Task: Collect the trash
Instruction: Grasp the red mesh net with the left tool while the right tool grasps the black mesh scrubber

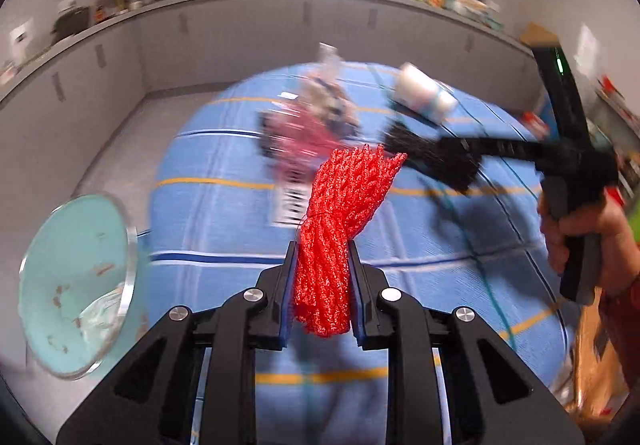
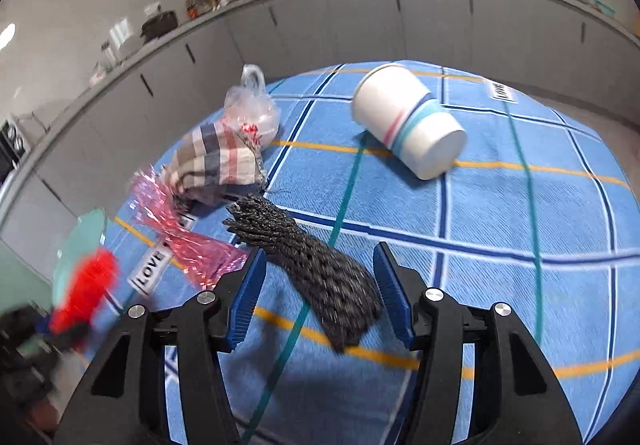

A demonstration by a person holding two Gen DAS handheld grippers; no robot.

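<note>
My left gripper (image 1: 322, 249) is shut on a red foam net (image 1: 340, 205) and holds it above the blue striped tablecloth (image 1: 224, 221). It shows as a red blur in the right wrist view (image 2: 86, 285). My right gripper (image 2: 320, 257) is open, its jaws either side of a black foam net (image 2: 316, 269) lying on the cloth; it also shows in the left wrist view (image 1: 436, 157). A white paper cup (image 2: 408, 121) lies on its side. A pink wrapper (image 2: 180, 233), a checked cloth (image 2: 220, 161) and a clear plastic bag (image 2: 252, 109) lie at the left.
A light green bin (image 1: 76, 285) with a clear liner stands off the table's left edge. Grey cabinets (image 2: 360, 17) and a cluttered counter run behind the table. A brown cardboard box (image 1: 596, 357) is at the right.
</note>
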